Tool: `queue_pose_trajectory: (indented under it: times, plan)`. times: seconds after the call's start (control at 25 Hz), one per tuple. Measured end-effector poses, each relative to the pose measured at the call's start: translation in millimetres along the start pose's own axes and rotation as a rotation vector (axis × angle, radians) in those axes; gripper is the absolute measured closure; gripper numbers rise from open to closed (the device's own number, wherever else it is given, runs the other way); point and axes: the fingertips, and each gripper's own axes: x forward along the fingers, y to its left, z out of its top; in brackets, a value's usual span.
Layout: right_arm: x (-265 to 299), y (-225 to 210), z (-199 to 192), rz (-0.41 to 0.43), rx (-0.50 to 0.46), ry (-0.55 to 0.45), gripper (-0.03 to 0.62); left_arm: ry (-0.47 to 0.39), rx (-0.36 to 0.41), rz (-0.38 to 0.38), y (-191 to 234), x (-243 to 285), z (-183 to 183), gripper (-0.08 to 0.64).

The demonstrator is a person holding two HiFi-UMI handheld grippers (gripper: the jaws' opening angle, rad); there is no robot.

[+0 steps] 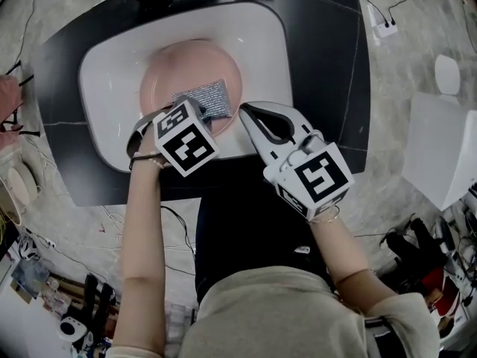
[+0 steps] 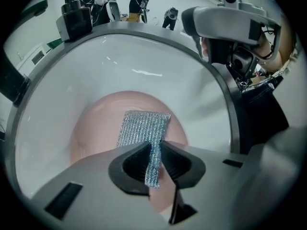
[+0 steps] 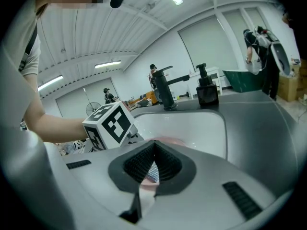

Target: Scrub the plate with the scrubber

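Note:
A pink plate (image 1: 179, 73) lies in the white sink (image 1: 112, 66). A silver mesh scrubber (image 1: 203, 95) rests flat on the plate's right half. My left gripper (image 1: 215, 119) reaches in from the near side and is shut on the scrubber's near edge. In the left gripper view a strip of the scrubber (image 2: 141, 128) is pinched between the jaws (image 2: 154, 145) above the plate (image 2: 96, 123). My right gripper (image 1: 243, 110) hovers at the plate's right rim, shut with nothing held. In its own view the tips (image 3: 152, 145) meet, with scrubber and pink showing below them.
A black counter (image 1: 320, 51) surrounds the sink. A black tap (image 3: 165, 87) and a black soap pump bottle (image 3: 207, 87) stand at the sink's far edge. The left gripper's marker cube (image 3: 110, 123) sits close beside the right jaws. Cables and clutter lie on the floor.

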Motion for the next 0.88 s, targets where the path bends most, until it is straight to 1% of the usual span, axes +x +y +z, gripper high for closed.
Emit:
queue_pose_trajectory:
  times: [0.2, 0.52, 0.64, 0.8, 0.88]
  plan:
    - [1, -3, 1, -0.001, 0.006, -0.002, 0.586, -0.021, -0.022, 0.016, 10, 9, 16, 0.474]
    - [4, -5, 2, 0.010, 0.014, -0.002, 0.586, -0.040, -0.096, 0.065, 38, 20, 27, 0.474]
    - [5, -4, 3, 0.018, 0.017, -0.003, 0.586, -0.045, -0.144, 0.102, 51, 20, 26, 0.474]
    - [8, -4, 5, 0.025, 0.019, -0.001, 0.586, -0.052, -0.239, 0.142, 68, 20, 20, 0.474]
    - [8, -6, 6, 0.028, 0.022, -0.003, 0.586, -0.053, -0.268, 0.165, 76, 18, 18, 0.474]
